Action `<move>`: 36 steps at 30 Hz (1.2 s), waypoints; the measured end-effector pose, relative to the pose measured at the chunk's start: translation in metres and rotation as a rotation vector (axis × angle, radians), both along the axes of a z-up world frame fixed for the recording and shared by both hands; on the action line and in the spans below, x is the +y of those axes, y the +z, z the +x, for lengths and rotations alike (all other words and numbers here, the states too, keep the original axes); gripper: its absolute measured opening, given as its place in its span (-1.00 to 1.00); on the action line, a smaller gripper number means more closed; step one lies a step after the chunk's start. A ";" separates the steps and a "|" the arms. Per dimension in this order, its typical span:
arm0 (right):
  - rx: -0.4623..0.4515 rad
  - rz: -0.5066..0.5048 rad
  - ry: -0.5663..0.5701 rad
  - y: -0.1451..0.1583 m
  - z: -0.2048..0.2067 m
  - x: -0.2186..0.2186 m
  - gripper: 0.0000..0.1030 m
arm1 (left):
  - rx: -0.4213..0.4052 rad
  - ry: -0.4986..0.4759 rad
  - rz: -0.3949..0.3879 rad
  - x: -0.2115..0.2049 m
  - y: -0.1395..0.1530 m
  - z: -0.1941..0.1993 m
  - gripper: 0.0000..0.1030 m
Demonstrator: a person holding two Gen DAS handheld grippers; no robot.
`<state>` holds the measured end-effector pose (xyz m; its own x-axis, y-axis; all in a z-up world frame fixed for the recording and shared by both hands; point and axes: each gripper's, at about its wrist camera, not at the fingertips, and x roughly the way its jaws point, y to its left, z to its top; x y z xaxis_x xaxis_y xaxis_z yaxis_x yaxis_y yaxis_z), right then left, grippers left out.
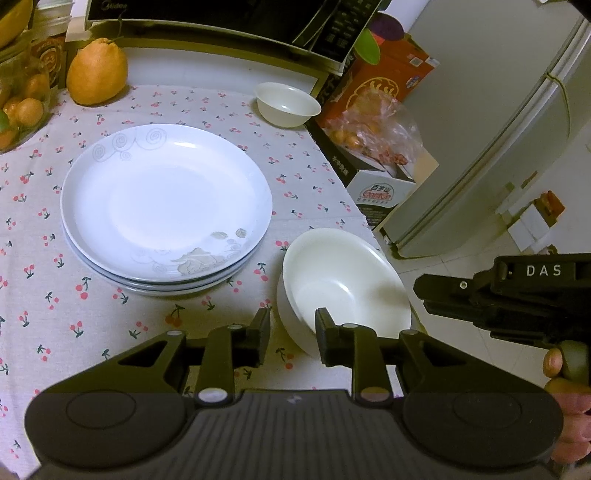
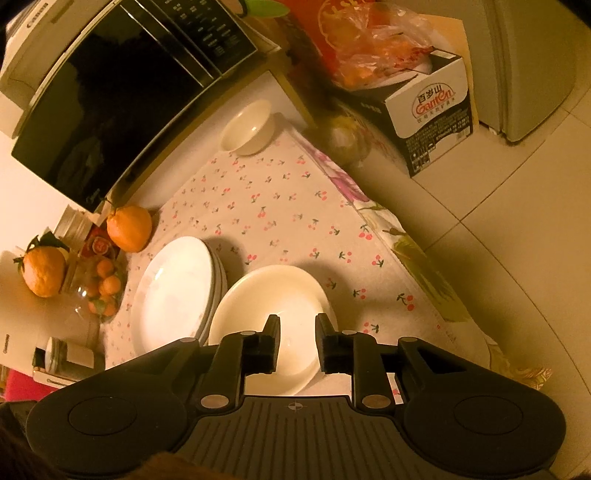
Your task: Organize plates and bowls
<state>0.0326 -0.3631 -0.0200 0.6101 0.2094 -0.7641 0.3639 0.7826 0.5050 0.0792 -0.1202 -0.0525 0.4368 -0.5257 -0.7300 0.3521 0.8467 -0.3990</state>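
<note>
On the tablecloth (image 1: 110,325), the large bowl (image 1: 343,284) sits right of the plate stack (image 1: 166,206), the small bowl (image 1: 288,104) behind

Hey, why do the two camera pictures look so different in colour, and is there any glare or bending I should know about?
Left wrist view: cool, neutral white light, with small glare spots on the top plate and near bowl. Right wrist view: strong yellow-orange cast, dim corners, and a soft shadow beside the plate stack. Both views: fisheye bending, curving the fridge edge and floor tiles.

microwave (image 1: 207,14) – top cut off, jar (image 1: 18,92) – partly off-frame
</note>
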 end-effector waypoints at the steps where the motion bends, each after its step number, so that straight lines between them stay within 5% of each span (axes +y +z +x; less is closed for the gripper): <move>1: -0.004 0.000 0.001 0.001 0.000 0.000 -0.41 | -0.002 -0.002 0.001 0.000 0.000 0.000 -0.55; 7: -0.018 -0.005 0.016 0.003 0.000 0.000 -0.36 | -0.021 -0.020 0.015 -0.001 0.005 -0.005 -0.32; 11: -0.040 -0.026 0.047 0.006 0.000 0.003 0.09 | -0.036 -0.038 0.028 -0.001 0.009 -0.008 0.02; 21: -0.065 -0.056 0.132 0.016 0.013 0.008 0.40 | -0.126 -0.056 0.097 0.005 0.032 -0.009 0.74; 36: -0.081 0.110 0.096 0.041 0.082 -0.021 0.51 | -0.147 -0.016 0.171 -0.002 0.072 0.055 0.97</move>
